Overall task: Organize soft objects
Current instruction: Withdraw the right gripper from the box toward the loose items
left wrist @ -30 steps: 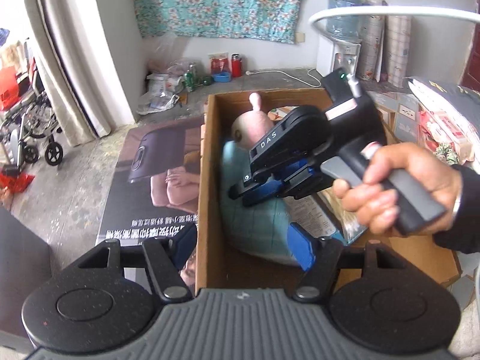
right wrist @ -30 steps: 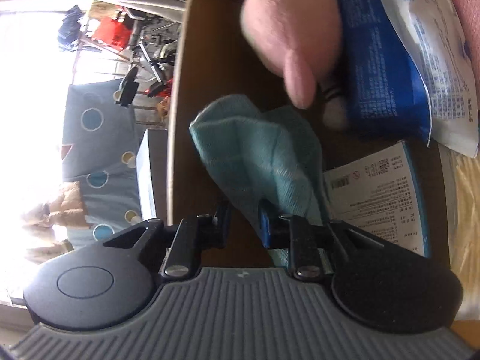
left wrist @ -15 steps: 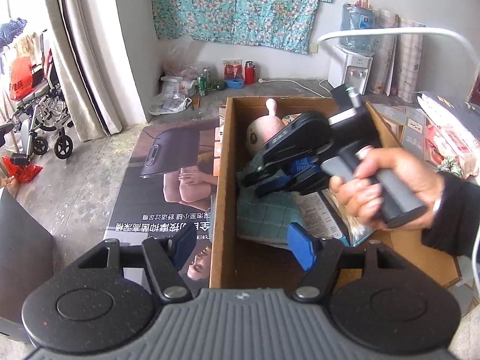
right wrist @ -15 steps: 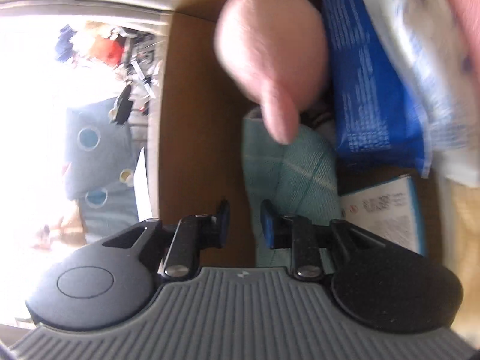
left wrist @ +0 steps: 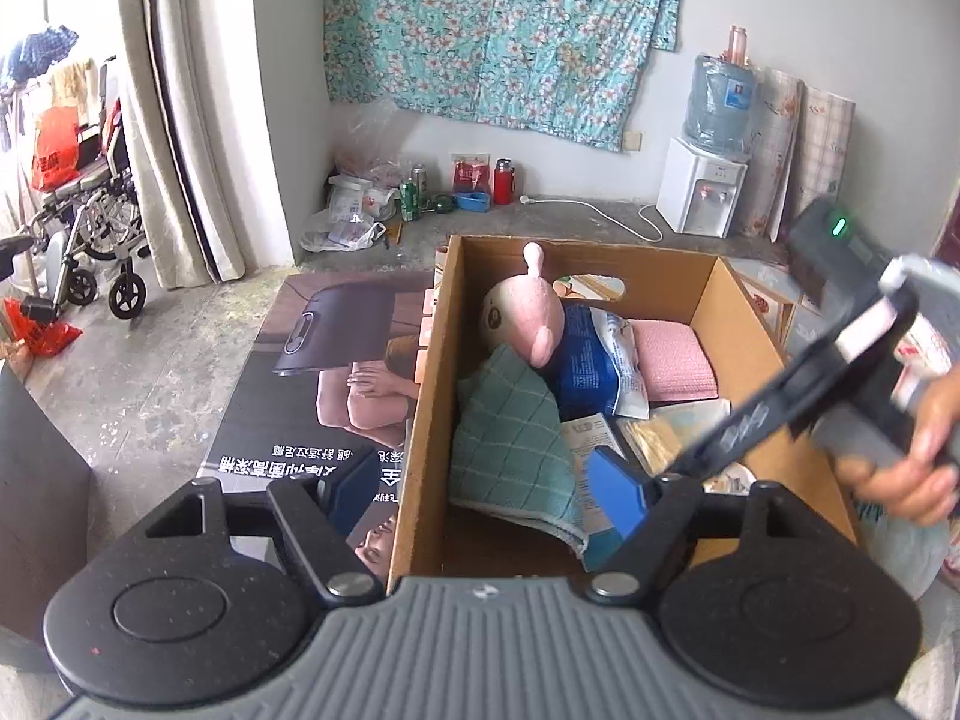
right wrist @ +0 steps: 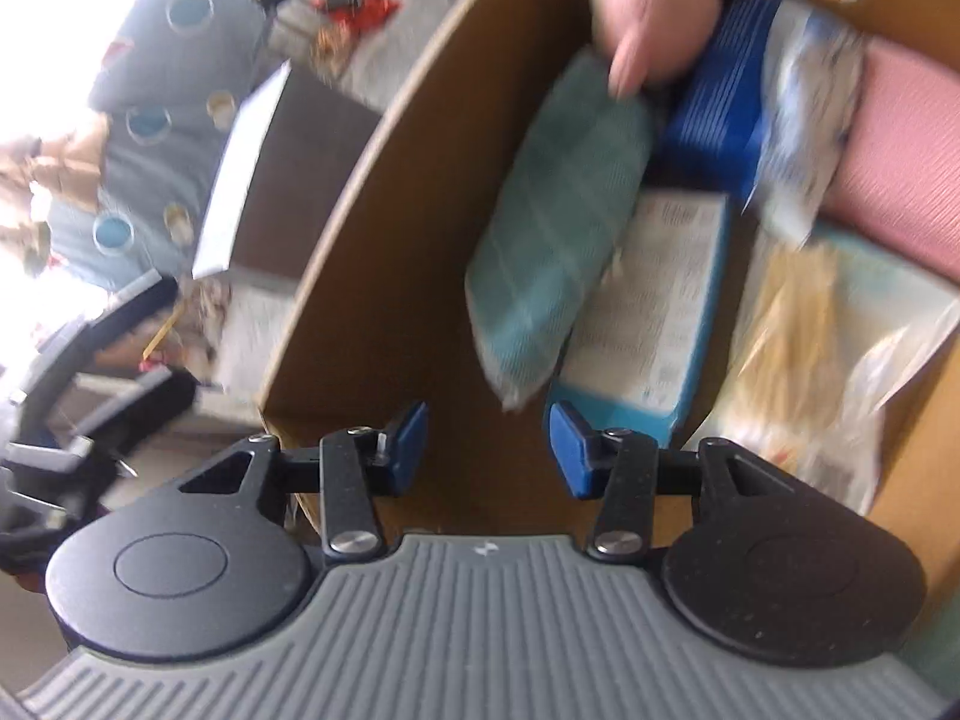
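Towel [left wrist: 510,438] of green checked cloth lies slumped in the cardboard box [left wrist: 429,420], propped against the left wall with its upper end touching the pink plush pig [left wrist: 525,315], so it stays packed with the other soft things: a blue-and-white plastic pack [left wrist: 594,360] and a folded pink cloth [left wrist: 675,360] further right. The right gripper [right wrist: 487,441] hangs above the towel's near end with nothing between its blue pads [right wrist: 570,450]; its jaws have just been opening to a moderate gap, which reads as a release. The left gripper [left wrist: 486,492] stands wide and empty over the box's near left wall, probably waiting clear of the other hand [left wrist: 906,456].
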### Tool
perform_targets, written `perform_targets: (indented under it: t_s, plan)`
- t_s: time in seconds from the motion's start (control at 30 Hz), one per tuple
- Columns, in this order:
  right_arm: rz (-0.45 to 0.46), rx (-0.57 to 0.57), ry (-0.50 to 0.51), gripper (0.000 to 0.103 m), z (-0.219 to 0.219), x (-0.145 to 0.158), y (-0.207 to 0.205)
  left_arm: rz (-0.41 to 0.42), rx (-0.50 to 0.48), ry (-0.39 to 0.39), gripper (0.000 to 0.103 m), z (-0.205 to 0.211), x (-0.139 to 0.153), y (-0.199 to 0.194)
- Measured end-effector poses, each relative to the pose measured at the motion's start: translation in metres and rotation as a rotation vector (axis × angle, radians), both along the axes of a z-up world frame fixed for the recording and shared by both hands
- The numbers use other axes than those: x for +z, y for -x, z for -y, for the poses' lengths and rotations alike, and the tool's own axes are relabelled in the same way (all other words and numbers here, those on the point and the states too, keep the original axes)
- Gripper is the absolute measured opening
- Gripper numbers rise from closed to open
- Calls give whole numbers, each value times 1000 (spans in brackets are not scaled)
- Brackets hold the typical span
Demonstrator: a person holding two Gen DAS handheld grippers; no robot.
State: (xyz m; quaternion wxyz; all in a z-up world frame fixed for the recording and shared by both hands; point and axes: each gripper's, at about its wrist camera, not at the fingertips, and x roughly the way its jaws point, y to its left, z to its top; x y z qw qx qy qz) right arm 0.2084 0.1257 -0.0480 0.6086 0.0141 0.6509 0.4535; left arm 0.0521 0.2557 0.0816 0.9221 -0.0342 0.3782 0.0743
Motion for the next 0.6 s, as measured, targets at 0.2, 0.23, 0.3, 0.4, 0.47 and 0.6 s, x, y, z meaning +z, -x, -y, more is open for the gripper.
perform_targets:
  t_s: [0.2,0.23,0.3,0.4,0.47,0.6]
  plan:
    - [-114,24,143,45,-25,-48,18,-17,42,7,78,-1,-6,7]
    - [-127,23,158,45,-27,-55,19,-23,47,10,78,-2,-6,8]
    - [-134,16,166,45,-26,-61,21,-28,52,20,78,-4,-8,11]
    - [-117,-21,151,46,-22,-56,13,-26,52,33,78,-8,-10,15]
    - [-138,-59,130,46,-19,-56,5,-23,58,39,78,-10,-10,17]
    - [-189,-112,86,45,-10,-59,-3,-18,65,56,78,-14,-10,18]
